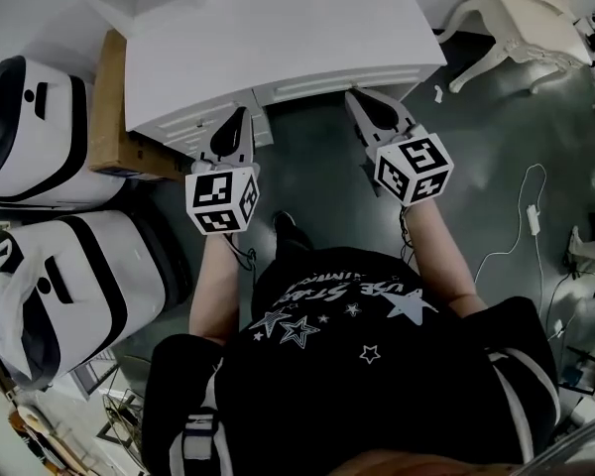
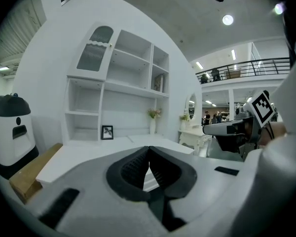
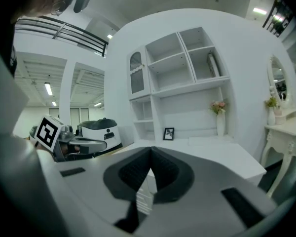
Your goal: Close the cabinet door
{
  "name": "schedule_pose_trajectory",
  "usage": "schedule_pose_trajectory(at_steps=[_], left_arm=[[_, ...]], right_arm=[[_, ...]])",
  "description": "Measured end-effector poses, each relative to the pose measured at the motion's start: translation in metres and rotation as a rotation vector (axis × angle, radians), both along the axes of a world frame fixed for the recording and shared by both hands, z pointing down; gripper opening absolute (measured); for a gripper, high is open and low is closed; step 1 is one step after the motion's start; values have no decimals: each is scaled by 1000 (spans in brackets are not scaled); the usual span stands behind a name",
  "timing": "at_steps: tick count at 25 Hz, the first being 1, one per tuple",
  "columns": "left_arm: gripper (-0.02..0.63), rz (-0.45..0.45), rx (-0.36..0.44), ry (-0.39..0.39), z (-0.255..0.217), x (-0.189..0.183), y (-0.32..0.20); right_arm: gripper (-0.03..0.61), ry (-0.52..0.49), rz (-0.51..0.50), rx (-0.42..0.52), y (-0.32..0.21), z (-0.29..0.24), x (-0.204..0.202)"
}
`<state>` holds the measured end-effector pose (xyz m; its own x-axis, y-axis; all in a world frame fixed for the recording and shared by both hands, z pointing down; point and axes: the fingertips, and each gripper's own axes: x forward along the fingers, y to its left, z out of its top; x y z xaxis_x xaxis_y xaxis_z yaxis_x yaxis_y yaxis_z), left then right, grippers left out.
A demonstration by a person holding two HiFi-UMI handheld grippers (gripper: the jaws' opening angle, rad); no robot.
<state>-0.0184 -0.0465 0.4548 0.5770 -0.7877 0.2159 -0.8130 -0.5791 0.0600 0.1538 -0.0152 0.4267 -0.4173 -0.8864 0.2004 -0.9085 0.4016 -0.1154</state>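
A white desk (image 1: 278, 38) carries a shelf hutch whose upper left cabinet door (image 2: 93, 52) has an arched pane. That door (image 3: 136, 73) looks flush with its frame in the right gripper view. My left gripper (image 1: 240, 117) hovers at the desk's front edge, shut with nothing between its pads (image 2: 149, 149). Beside it to the right, my right gripper (image 1: 363, 99) also points at the desk front, shut and empty (image 3: 151, 150). Both are well below and away from the door. Each gripper shows at the side of the other's view.
Two white and black machines (image 1: 35, 132) (image 1: 74, 286) stand left of the desk, beside a brown board (image 1: 107, 107). A photo frame (image 2: 107, 132) and a flower vase (image 2: 153, 120) sit on the desk. An ornate white table (image 1: 521, 13) and a floor cable (image 1: 526, 216) lie to the right.
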Motion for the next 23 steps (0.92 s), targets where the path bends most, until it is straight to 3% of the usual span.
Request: schedule_pose_trajectory(at_steps=[4, 23], left_arm=[[9, 6, 10, -40, 1, 32, 40], [9, 24, -24, -45, 25, 118, 243]], right_arm=[[5, -9, 5, -1, 37, 3, 34], [5, -14, 2, 1, 230, 24, 121]])
